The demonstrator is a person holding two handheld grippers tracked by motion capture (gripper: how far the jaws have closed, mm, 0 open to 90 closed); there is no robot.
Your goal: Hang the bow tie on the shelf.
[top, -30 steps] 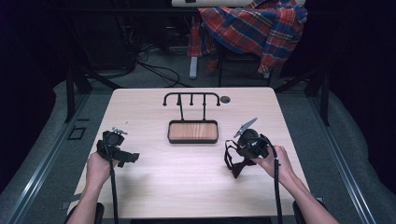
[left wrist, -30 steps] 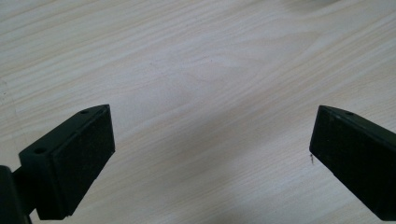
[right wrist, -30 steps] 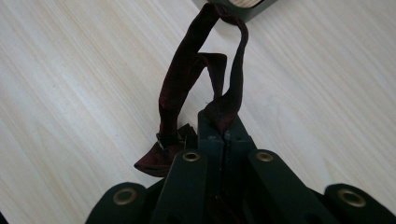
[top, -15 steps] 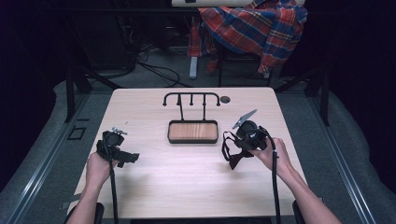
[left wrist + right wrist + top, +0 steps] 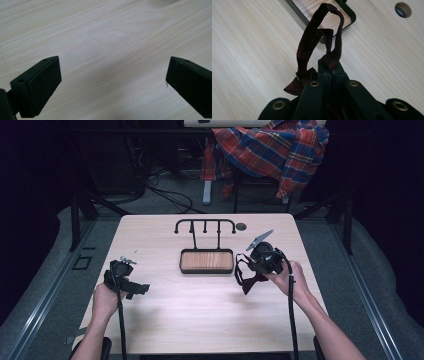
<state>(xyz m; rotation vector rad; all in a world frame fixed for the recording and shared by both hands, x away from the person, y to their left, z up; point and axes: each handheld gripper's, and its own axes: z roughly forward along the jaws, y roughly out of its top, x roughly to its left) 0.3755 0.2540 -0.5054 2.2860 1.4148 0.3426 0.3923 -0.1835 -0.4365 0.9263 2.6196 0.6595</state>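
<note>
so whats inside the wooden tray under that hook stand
The tray shows bare wood grain, with the hook stand's post rising from its back edge. In the right gripper view, the dark red bow tie held by the right gripper covers part of the tray floor.

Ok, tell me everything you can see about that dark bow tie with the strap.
The bow tie is dark maroon, of a soft, velvety-looking fabric, with a thin band of the same colour looping up from it. The right gripper is shut on the band, so the tie hangs from it above the table, to the right of the wooden-bottomed tray. The bow dangles below the gripper, its wings drooping. Whether it touches the table cannot be told.
</note>
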